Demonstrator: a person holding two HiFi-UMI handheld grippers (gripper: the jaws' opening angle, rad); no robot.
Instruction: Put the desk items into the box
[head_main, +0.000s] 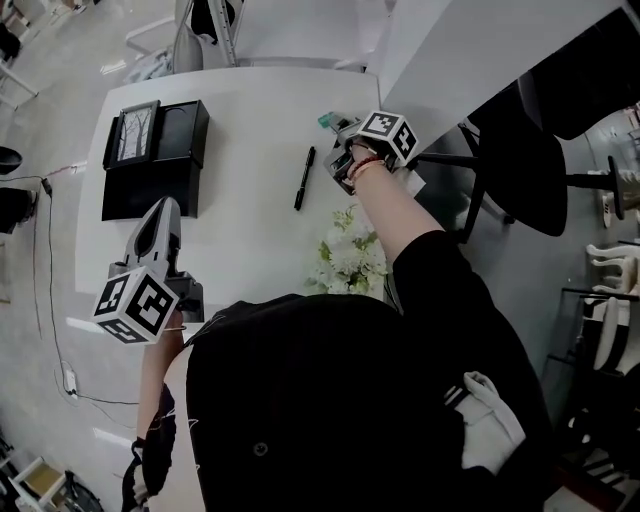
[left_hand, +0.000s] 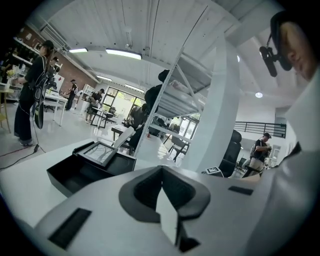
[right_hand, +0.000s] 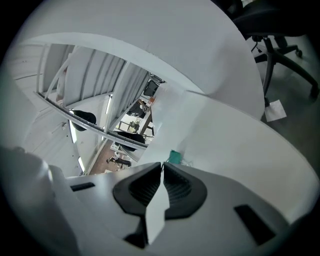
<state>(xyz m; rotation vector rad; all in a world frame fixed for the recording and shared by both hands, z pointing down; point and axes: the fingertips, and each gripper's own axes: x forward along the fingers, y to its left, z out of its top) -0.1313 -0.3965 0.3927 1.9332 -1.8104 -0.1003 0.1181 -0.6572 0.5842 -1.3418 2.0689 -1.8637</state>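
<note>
On the white table (head_main: 250, 140), an open black box (head_main: 150, 185) sat with a framed picture (head_main: 135, 132) on its far part, and white flowers (head_main: 348, 255) stood well to the box's right. The left gripper (head_main: 165, 205) hovered at the box's near edge, jaws clenched on nothing. The right gripper (head_main: 340, 140), likewise closed and empty, pointed at a small teal object (head_main: 329, 121) far right of the box, a black pen (head_main: 304, 178) lying between.

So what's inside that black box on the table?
A picture frame lies in the box's far left part. The rest looks bare, but its dark corners can't be made out.
</note>
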